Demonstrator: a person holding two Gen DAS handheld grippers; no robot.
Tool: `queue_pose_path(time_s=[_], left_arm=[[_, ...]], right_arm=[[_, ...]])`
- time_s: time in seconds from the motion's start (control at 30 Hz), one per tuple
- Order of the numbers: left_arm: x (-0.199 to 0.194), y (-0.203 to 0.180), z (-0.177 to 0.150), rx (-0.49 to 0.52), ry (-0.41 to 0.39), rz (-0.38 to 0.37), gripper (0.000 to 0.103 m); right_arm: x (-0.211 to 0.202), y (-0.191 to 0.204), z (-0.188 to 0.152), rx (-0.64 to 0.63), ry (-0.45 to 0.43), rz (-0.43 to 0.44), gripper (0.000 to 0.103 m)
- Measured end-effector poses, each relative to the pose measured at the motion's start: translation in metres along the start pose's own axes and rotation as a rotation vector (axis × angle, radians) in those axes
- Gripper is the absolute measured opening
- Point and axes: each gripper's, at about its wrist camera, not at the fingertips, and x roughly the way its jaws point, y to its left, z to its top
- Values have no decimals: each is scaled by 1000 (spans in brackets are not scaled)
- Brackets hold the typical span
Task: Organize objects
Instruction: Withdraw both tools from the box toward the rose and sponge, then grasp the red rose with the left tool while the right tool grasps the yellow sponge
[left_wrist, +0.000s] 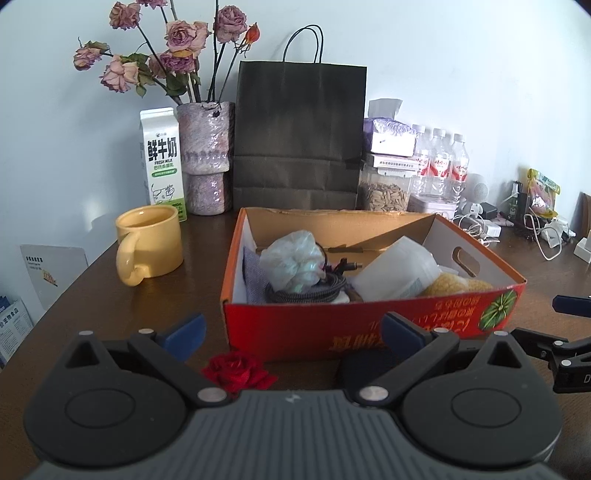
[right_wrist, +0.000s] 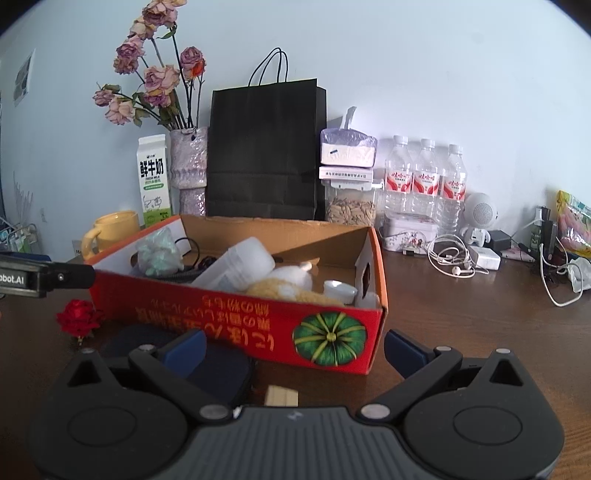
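Observation:
A red cardboard box (left_wrist: 369, 321) (right_wrist: 236, 317) stands on the brown table, holding a crumpled plastic bag (left_wrist: 291, 260), a coiled black cable (left_wrist: 303, 291), a white container (left_wrist: 397, 269) (right_wrist: 240, 267) and a yellow plush item (right_wrist: 288, 290). In front of the box lie a red rose (left_wrist: 238, 371) (right_wrist: 79, 317), a dark blue pouch (right_wrist: 218, 373) (left_wrist: 364, 367) and a small wooden block (right_wrist: 281, 396). My left gripper (left_wrist: 291, 332) hangs open just above the rose and pouch. My right gripper (right_wrist: 295, 347) is open too, over the pouch and block, with nothing held.
A yellow mug (left_wrist: 149, 243), milk carton (left_wrist: 162, 162), vase of dried roses (left_wrist: 207, 158) and black paper bag (left_wrist: 301, 136) stand behind the box. Water bottles (right_wrist: 424, 181), a seed jar (right_wrist: 351, 206), a tin, earphones (right_wrist: 454, 258) and chargers crowd the back right.

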Motion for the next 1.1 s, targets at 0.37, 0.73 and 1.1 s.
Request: queue_pose_path(time_s=[0.37,0.73,1.1], left_arm=[[-23,12,-22,1,31,17,103],[-33,20,-32,-12,46,37,103],[-29,28,-34,-26,59,66,103]], right_arm=[[-15,-7,-22,22,41,2,103],[6,-15,-20,95,116,71,65],[18,-20,-26,187,129,134,20]])
